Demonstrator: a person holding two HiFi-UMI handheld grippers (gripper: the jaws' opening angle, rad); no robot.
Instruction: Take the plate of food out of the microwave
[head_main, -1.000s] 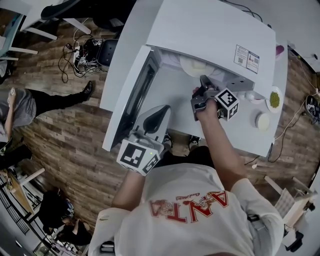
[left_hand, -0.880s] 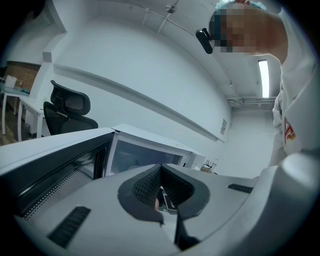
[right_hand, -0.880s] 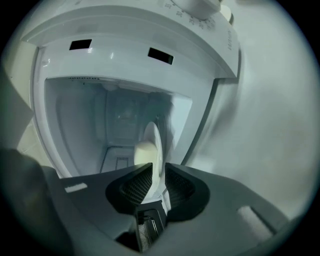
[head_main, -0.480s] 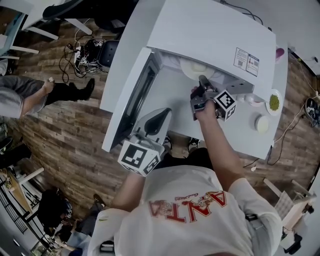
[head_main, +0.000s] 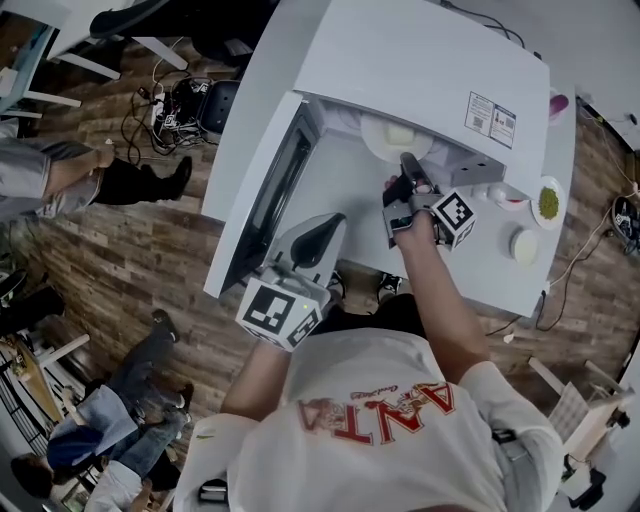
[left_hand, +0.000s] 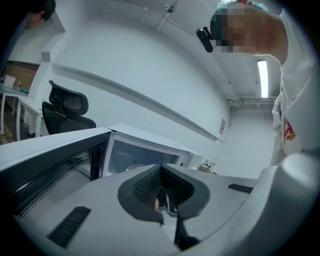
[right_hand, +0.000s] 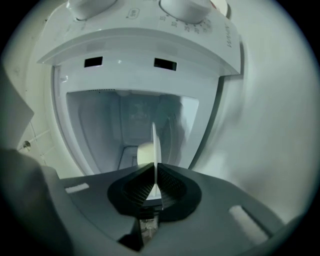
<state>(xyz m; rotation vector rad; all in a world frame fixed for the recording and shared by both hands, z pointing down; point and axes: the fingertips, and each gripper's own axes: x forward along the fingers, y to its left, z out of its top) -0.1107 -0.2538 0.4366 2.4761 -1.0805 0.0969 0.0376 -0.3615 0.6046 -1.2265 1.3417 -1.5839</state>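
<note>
Right gripper view: plate (right_hand: 155, 150) shows edge-on (the camera is rolled). Its near rim is pinched in the right gripper (right_hand: 156, 186), fingers (right_hand: 172, 184) closed onto it. A pale lump of food (right_hand: 144, 152) sits on it further in. The plate is inside the microwave (head_main: 420, 60), right at the mouth; in the head view it's half under the roof edge, so not out yet.

Handling, my read:
- **Material:** rigid with a thin rim, looks ceramic or similar. Smooth, so probably slippery on a rim-only pinch, and breakable if dropped.
- **Load:** the food sits beyond the grip point, so the far side will want to droop. Keep it level and pull straight out, no jerks.
- **Hold:** the near rim where it's held now is the best spot, deep enough that the pads cover the flat lip and not just the edge.

Left gripper (head_main: 318, 232) hangs low in front of the open door (head_main: 265, 190), well apart from the plate. Its fingers are together with nothing in them. It could go under the plate as a second support once it clears the opening.

Table (head_main: 500, 270) right of the microwave carries a small green dish (head_main: 548, 198) and a white cup (head_main: 524, 243). Stay clear of those when setting down.
</note>
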